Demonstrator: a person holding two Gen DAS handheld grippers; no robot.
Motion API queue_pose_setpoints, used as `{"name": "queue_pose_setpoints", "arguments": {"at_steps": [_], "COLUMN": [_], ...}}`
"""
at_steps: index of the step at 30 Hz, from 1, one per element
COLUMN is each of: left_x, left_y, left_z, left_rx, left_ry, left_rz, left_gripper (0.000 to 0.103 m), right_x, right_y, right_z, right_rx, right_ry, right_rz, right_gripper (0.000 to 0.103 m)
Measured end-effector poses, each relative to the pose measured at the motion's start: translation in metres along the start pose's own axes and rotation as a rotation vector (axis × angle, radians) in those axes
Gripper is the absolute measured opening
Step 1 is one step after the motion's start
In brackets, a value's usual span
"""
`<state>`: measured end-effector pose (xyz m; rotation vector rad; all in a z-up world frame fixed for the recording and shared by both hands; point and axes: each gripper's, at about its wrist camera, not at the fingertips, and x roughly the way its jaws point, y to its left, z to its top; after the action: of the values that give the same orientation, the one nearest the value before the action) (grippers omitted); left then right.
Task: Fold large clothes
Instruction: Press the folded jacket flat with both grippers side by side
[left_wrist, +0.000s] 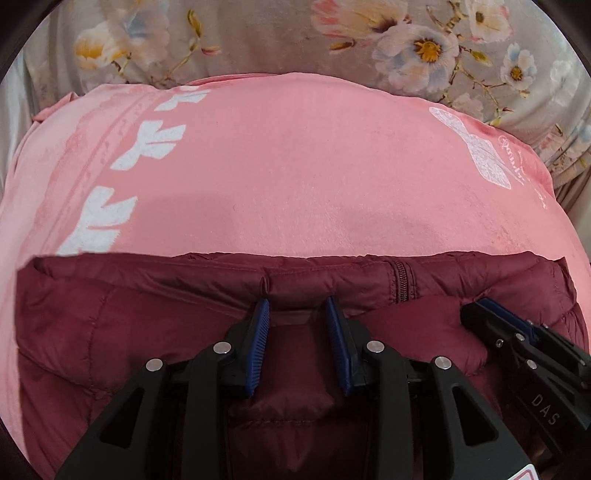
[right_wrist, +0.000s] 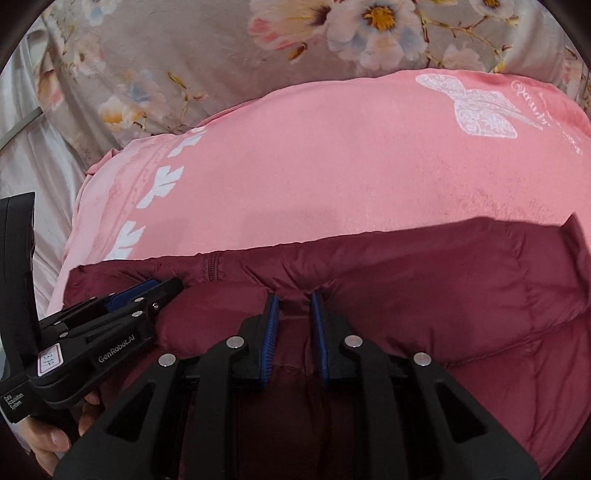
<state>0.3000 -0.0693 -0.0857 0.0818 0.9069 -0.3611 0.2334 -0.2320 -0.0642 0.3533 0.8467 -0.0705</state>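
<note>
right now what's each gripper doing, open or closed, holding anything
Left gripper: shut on the jacket's far edge.
Right gripper: shut on the same edge.

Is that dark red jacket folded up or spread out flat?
Folded, at least partly: the jacket ends in a rounded doubled edge with its zipper wrapping over it, lying on the pink blanket.

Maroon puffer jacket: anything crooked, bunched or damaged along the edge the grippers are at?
No damage shows. The maroon quilted puffer jacket lies on the pink printed blanket. Its far edge puckers where the left gripper and right gripper meet it; the zipper sits between them.
</note>
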Motion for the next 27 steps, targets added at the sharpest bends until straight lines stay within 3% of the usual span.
{"name": "queue_pose_setpoints", "arguments": {"at_steps": [6,27], "left_x": [0.008,0.014], "left_y": [-0.011,-0.014], "left_z": [-0.004,-0.003], "left_rx": [0.034,0.05], "left_ry": [-0.041,-0.047], "left_rz": [0.063,0.095], "left_gripper": [0.033,0.034], "right_x": [0.011,0.015], "right_y": [0.017,0.012], "right_z": [-0.004,-0.003], "right_rx": [-0.081,-0.061], "right_ry": [-0.009,-0.004], "right_rz": [-0.093,-0.059], "right_gripper": [0.017,0.017]}}
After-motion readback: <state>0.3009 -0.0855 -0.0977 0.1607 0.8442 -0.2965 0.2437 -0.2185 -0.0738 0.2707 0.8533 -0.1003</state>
